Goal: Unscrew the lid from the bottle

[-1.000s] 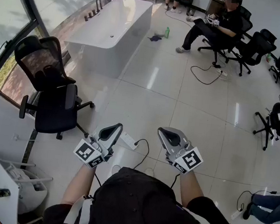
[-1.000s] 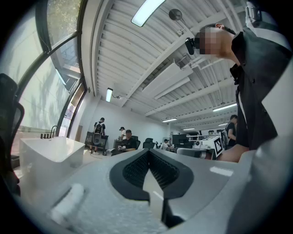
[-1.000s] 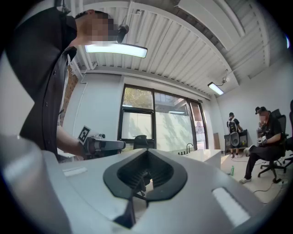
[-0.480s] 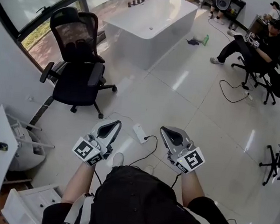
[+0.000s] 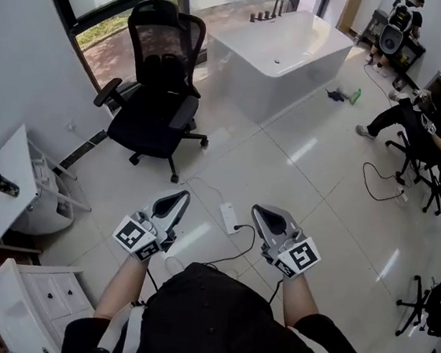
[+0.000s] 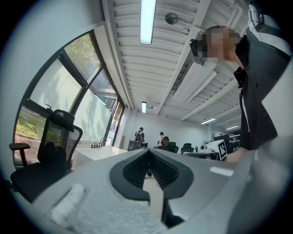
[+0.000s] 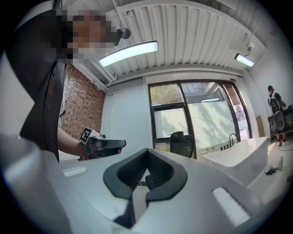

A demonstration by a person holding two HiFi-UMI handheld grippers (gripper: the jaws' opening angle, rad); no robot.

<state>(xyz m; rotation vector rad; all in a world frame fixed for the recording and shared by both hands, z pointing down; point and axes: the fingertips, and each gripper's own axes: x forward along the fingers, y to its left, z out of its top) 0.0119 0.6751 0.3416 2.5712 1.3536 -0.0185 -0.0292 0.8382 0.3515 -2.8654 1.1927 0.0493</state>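
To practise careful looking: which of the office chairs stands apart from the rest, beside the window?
The empty black chair left of the white bathtub; the other chairs cluster along the room's right side, one holding a seated person.

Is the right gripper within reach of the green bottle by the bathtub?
Probably not. The right gripper is shut, empty, held close before the person, and the green bottle stands far across the floor beside the bathtub.
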